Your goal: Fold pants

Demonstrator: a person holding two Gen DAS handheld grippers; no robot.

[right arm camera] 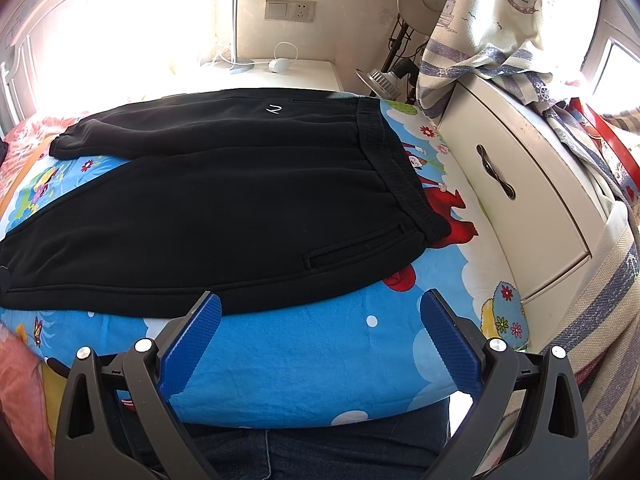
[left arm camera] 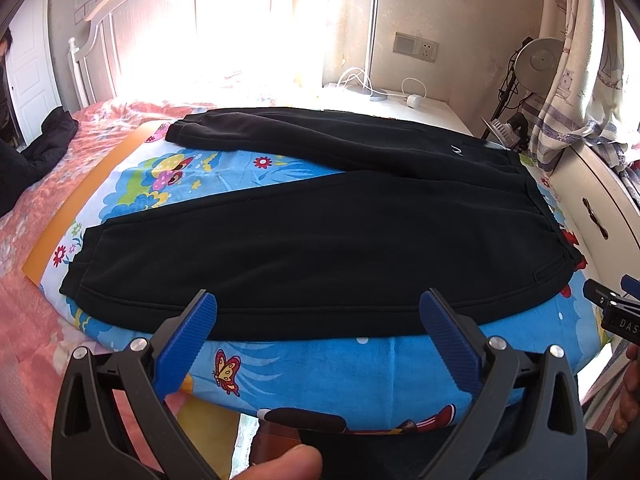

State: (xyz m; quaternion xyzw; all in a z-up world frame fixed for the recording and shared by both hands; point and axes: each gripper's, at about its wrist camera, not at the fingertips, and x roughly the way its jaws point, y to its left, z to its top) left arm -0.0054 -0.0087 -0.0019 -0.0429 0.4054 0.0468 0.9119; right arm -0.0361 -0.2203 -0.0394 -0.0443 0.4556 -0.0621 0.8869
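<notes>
Black pants (left arm camera: 320, 240) lie spread flat on a blue cartoon-print sheet (left arm camera: 320, 372), legs pointing left, waistband (left arm camera: 540, 208) at the right. My left gripper (left arm camera: 318, 300) is open and empty, hovering at the near hem of the front leg. In the right wrist view the pants (right arm camera: 224, 200) fill the middle, with the waistband (right arm camera: 396, 168) and a side pocket (right arm camera: 356, 250) toward the right. My right gripper (right arm camera: 320, 302) is open and empty, just in front of the pants' near edge by the pocket. Its tip also shows in the left wrist view (left arm camera: 612, 304).
The sheet lies over a board on a pink bedspread (left arm camera: 36, 216). A white cabinet (right arm camera: 512, 184) with a dark handle stands close on the right, draped with a striped curtain (right arm camera: 492, 36). A nightstand (right arm camera: 280, 76) with cables stands behind. Dark clothing (left arm camera: 44, 140) lies far left.
</notes>
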